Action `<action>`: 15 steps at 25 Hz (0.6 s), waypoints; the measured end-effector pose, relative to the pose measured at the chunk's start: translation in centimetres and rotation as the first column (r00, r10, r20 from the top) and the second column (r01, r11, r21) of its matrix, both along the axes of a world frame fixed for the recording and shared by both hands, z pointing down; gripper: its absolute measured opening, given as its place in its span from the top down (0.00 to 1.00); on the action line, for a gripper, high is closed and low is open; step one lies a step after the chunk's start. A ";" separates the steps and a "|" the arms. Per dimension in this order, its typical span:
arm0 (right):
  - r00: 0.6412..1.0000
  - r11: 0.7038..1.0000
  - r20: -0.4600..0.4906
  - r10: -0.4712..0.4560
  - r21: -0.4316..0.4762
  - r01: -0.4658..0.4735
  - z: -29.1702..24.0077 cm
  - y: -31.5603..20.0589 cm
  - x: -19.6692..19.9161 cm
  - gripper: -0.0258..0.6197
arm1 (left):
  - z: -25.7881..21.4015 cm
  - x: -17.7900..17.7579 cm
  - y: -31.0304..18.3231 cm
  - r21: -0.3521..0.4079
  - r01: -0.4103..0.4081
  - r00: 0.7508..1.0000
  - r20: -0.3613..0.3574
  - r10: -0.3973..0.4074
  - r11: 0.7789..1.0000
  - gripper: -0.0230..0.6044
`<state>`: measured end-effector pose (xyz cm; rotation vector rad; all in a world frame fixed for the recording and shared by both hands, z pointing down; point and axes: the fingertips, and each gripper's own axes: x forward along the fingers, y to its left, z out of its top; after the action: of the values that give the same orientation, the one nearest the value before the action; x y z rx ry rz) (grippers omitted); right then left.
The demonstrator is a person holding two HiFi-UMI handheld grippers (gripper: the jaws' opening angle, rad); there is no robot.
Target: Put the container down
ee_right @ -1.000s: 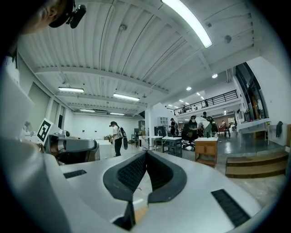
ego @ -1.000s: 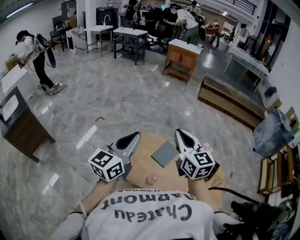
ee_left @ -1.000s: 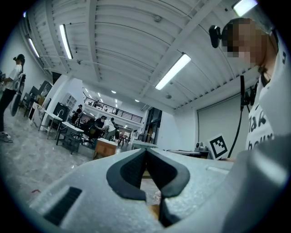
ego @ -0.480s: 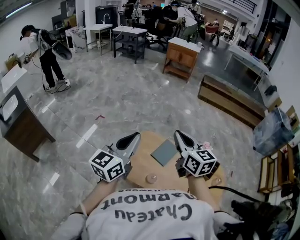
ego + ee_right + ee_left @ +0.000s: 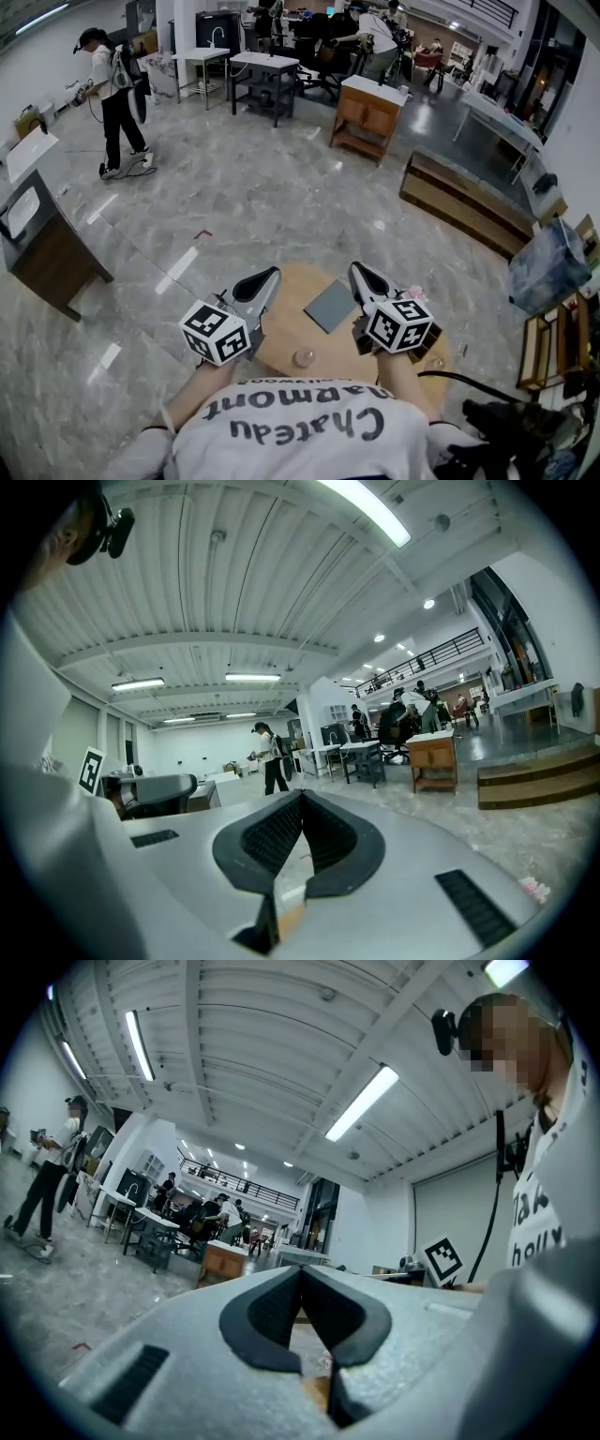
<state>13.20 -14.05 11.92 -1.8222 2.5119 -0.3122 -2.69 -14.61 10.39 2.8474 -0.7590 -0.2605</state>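
Left gripper point(image 5: 270, 275): jaws closed tip to tip, nothing between them.
Right gripper point(image 5: 357, 271): jaws closed, empty.
Container point(image 5: 303, 357): small, clear and round, already resting on the round table point(image 5: 281, 323) near a grey sheet point(image 5: 330, 306).
Handling: probably light, stiff, slick; pinch its sides.

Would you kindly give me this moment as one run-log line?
left hand-held gripper: shut, empty | right hand-held gripper: shut, empty | container: on table

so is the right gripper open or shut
Shut. On the right gripper the fingers meet at the tips, with nothing between them.
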 end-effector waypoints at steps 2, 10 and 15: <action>1.000 1.000 -0.002 -0.004 -0.003 0.004 0.1 0.1 0.0 0.94 | 0.0 0.0 0.1 0.000 0.005 1.000 0.000 -0.005 1.000 0.94; 1.000 1.000 -0.002 -0.010 -0.007 0.010 0.4 -0.4 0.2 0.94 | 0.1 0.1 0.0 0.004 0.011 1.000 0.004 -0.011 1.000 0.94; 1.000 1.000 0.006 -0.011 -0.011 0.011 0.5 -0.7 0.3 0.94 | 0.0 -0.1 -0.2 0.004 0.020 1.000 0.008 -0.020 1.000 0.94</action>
<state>13.46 -14.71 12.39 -1.8096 2.5227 -0.3320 -2.78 -14.76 10.34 2.8476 -0.7895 -0.2545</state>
